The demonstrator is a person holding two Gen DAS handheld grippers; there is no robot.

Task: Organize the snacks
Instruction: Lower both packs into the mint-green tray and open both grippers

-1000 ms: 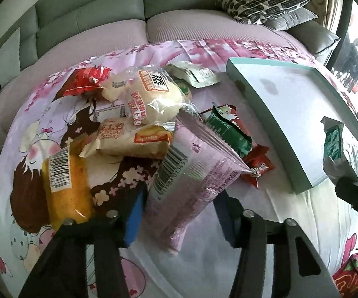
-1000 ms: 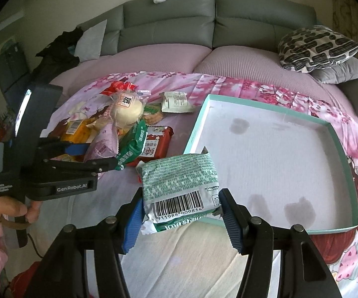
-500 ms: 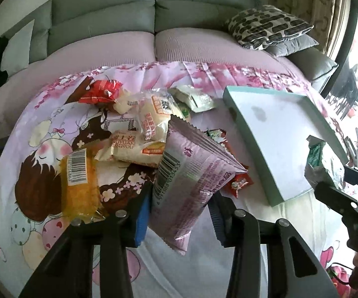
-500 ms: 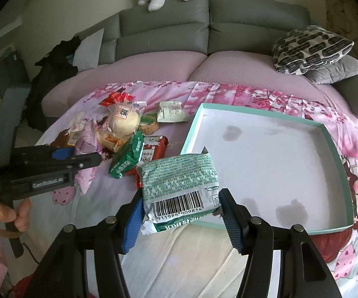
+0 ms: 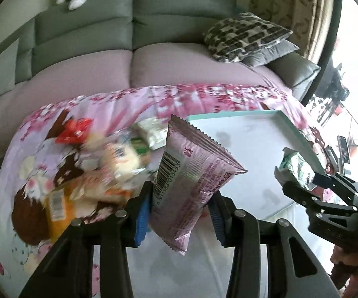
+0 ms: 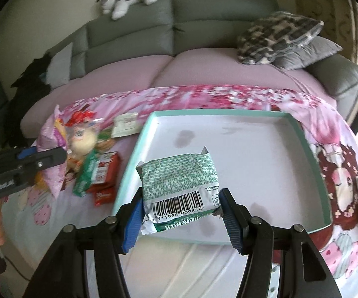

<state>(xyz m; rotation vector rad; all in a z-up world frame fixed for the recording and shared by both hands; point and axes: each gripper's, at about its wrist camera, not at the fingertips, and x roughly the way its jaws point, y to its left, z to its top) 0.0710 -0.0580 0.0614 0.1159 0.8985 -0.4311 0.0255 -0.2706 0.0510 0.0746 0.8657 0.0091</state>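
Note:
My left gripper (image 5: 179,211) is shut on a pink snack bag (image 5: 191,173) and holds it in the air above the bedspread, left of the tray. My right gripper (image 6: 180,213) is shut on a green and white snack packet (image 6: 179,173), held over the near left part of the teal-rimmed white tray (image 6: 303,134). That tray (image 5: 298,131) has nothing lying in it. In the left wrist view the right gripper (image 5: 300,183) shows at the right edge with the green packet (image 5: 294,168). The left gripper (image 6: 45,159) shows at the left of the right wrist view.
A pile of snacks (image 6: 92,164) lies left of the tray on the pink cartoon bedspread (image 6: 216,96): red, green, yellow and cream packets (image 5: 119,159). Behind is a grey sofa (image 5: 134,37) with patterned cushions (image 6: 278,34) and a plush toy (image 6: 129,0).
The left gripper closed on the pink bag and lifted it off the pile. The right gripper carried the green packet rightward, from the tray's rim to over its floor.

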